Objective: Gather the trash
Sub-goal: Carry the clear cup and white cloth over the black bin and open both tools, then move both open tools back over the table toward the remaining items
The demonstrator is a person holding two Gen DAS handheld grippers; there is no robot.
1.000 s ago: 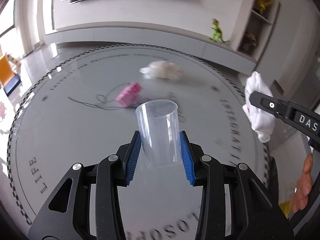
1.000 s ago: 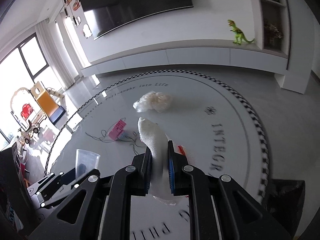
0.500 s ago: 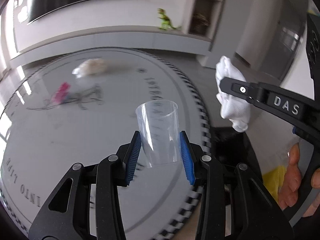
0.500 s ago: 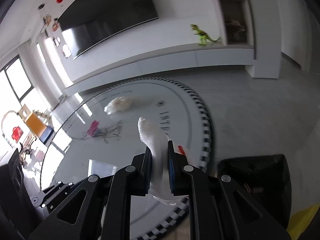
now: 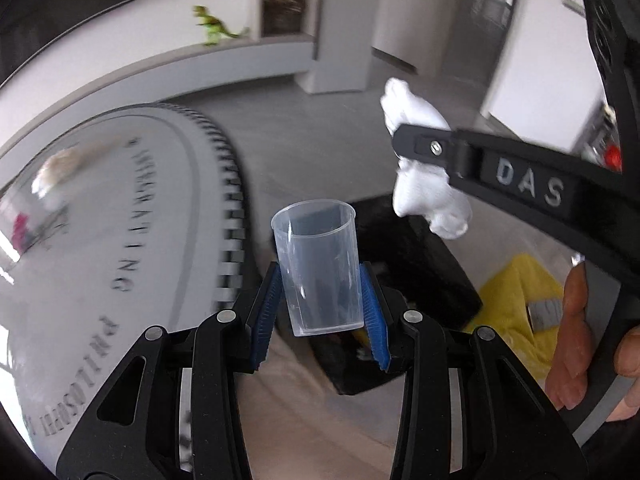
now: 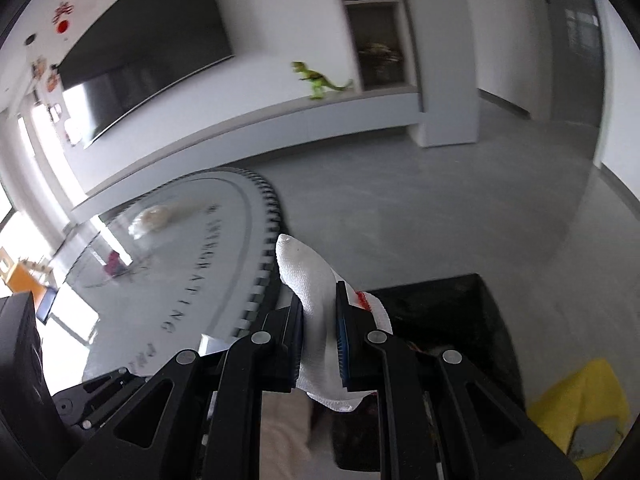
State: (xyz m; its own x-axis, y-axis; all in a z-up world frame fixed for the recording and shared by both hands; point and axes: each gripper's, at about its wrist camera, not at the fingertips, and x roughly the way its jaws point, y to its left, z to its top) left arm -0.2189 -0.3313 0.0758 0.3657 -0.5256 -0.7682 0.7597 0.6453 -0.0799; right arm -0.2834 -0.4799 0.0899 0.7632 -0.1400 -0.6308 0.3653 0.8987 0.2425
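From the left wrist, my left gripper (image 5: pixel 322 304) clamps a clear plastic cup (image 5: pixel 318 266), upright, over the black bin (image 5: pixel 424 264) beside the round table (image 5: pixel 120 216). From the right wrist, my right gripper (image 6: pixel 320 336) pinches a crumpled white tissue (image 6: pixel 306 276), red-stained, above the same bin (image 6: pixel 460 312).

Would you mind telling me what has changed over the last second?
Both grippers swung right, away from the round table toward the black bin on the floor. Unchanged: the left gripper still grips the clear cup, and the right gripper still pinches the white tissue.
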